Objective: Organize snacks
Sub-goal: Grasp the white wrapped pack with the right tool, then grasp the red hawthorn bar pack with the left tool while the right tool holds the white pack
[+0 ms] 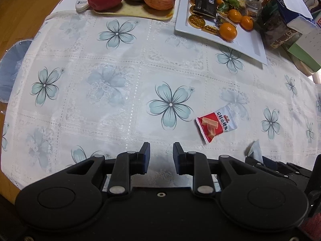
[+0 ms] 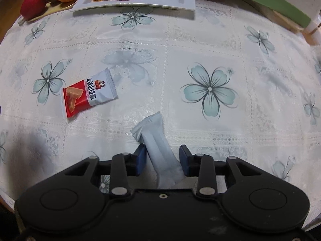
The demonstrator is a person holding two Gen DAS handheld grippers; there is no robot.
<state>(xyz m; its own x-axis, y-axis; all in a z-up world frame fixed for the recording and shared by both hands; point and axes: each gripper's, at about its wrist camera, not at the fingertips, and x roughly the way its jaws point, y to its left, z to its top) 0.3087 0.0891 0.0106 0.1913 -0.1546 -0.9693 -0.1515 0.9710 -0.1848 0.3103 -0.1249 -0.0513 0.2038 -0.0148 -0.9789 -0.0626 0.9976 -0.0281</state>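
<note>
A pale blue-white snack packet lies on the flowered tablecloth between the jaws of my right gripper, whose blue pads press on its sides. Its crimped end sticks out ahead of the fingers, and that tip shows at the lower right of the left wrist view. A red and white snack packet rests flat on the cloth, ahead and to the right of my left gripper. That gripper hovers over bare cloth, jaws apart with nothing between them.
At the back stands a white tray with gold coins, oranges and a dark packet. A cream tray holds apples beside a remote. Boxes crowd the far right. The table's edge runs along the left.
</note>
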